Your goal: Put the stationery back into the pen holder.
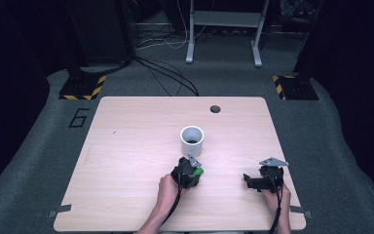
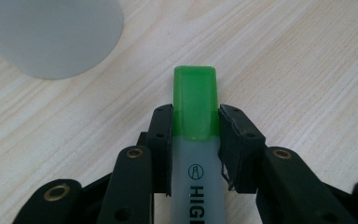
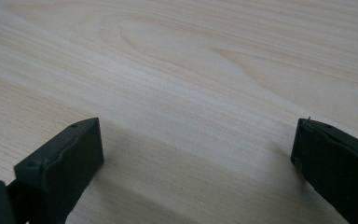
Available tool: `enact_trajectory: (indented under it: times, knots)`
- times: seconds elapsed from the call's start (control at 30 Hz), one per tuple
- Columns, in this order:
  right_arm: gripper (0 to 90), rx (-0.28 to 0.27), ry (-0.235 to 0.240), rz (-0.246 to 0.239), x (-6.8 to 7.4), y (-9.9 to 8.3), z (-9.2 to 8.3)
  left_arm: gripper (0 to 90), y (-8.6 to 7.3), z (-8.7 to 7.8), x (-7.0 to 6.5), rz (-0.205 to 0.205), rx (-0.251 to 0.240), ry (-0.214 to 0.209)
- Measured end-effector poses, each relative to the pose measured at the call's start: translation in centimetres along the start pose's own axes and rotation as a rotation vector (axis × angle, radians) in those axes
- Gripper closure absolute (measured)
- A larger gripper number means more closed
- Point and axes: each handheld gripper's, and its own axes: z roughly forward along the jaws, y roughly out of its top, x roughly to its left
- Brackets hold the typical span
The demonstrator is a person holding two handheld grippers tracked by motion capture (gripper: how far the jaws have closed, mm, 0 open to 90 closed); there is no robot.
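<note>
A green highlighter (image 2: 195, 105) with a grey barrel and a green cap lies between the jaws of my left gripper (image 2: 196, 128), whose pads press on both sides just below the cap. The cap end pokes out past the fingertips. From above, that left gripper (image 1: 191, 170) sits near the table's middle front, with the highlighter's green cap (image 1: 199, 171) at its right side. A white cup (image 1: 192, 140) stands upright just beyond it; the cup (image 2: 51, 32) is close at upper left in the left gripper view. My right gripper (image 1: 247, 180) rests near the front right, open, its jaws (image 3: 198, 140) wide over bare wood.
The light wooden table (image 1: 126, 146) has a round cable hole (image 1: 215, 108) near its far edge. Black cables (image 1: 168, 75) run across the grey floor behind it. Hazard-striped stand feet (image 1: 83, 87) sit at both far corners.
</note>
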Motion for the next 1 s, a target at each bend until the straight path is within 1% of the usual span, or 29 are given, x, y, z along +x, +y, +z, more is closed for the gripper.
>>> enact_trajectory:
  times: [0.1,0.2,0.23,0.27,0.33,0.37,0.4,0.47,0.53,0.57,0.63,0.67,0.7,0.73,0.8,0.9,1.0]
  knots:
    - [1.7,0.001,0.000,0.003,0.0,0.0,0.0,67.0,-0.1,0.0,0.1,0.012,-0.006,0.003]
    - [1.8,0.000,0.000,0.000,0.0,0.0,0.0,67.0,-0.2,-0.1,0.2,0.002,-0.009,0.001]
    - [1.8,0.001,0.000,0.002,0.0,0.0,0.0,67.0,-0.3,-0.2,0.3,0.005,-0.012,-0.001]
    - [1.8,0.001,0.000,0.002,0.0,0.0,0.0,67.0,-0.3,-0.4,0.4,0.002,-0.021,-0.017]
    - [1.8,0.002,0.000,0.000,0.0,0.0,0.0,67.0,-0.4,-0.7,0.5,-0.003,-0.038,-0.016]
    - [1.8,-0.001,0.000,0.001,0.0,0.0,0.0,67.0,-0.4,-0.9,0.5,-0.005,-0.050,-0.027]
    - [1.7,0.000,0.000,0.001,0.0,0.0,0.0,67.0,-0.4,-1.0,0.6,-0.005,-0.064,-0.027]
    - [1.7,0.003,0.000,0.000,0.0,0.0,0.0,67.0,-0.4,-1.4,0.7,-0.007,-0.077,-0.031]
    - [1.8,0.001,0.001,0.000,0.0,0.0,0.0,67.1,-0.5,-1.7,0.8,-0.015,-0.096,-0.044]
    - [1.7,0.003,0.000,0.000,0.0,0.0,0.0,67.1,-0.6,-2.0,0.8,-0.023,-0.103,-0.058]
    - [1.7,0.003,0.000,0.000,0.0,0.0,0.0,67.0,-0.6,-2.4,1.0,-0.022,-0.133,-0.064]
    - [1.7,0.000,0.000,0.001,0.0,0.0,0.0,67.0,-0.7,-2.6,1.1,-0.033,-0.148,-0.074]
    - [1.8,0.004,0.000,0.000,0.0,0.0,0.0,67.0,-0.8,-2.8,1.1,-0.034,-0.163,-0.081]
    - [1.8,0.002,0.000,0.001,0.0,0.0,0.0,67.0,-0.8,-3.0,1.1,-0.041,-0.177,-0.084]
    - [1.8,0.000,0.000,0.000,0.0,0.0,0.0,67.1,-0.9,-3.4,1.1,-0.040,-0.199,-0.082]
    - [1.8,0.003,0.000,0.000,0.0,0.0,0.0,67.1,-0.9,-4.0,1.2,-0.036,-0.217,-0.081]
    - [1.8,0.000,0.000,0.001,0.0,0.0,0.0,67.0,-1.0,-4.4,1.1,-0.042,-0.241,-0.077]
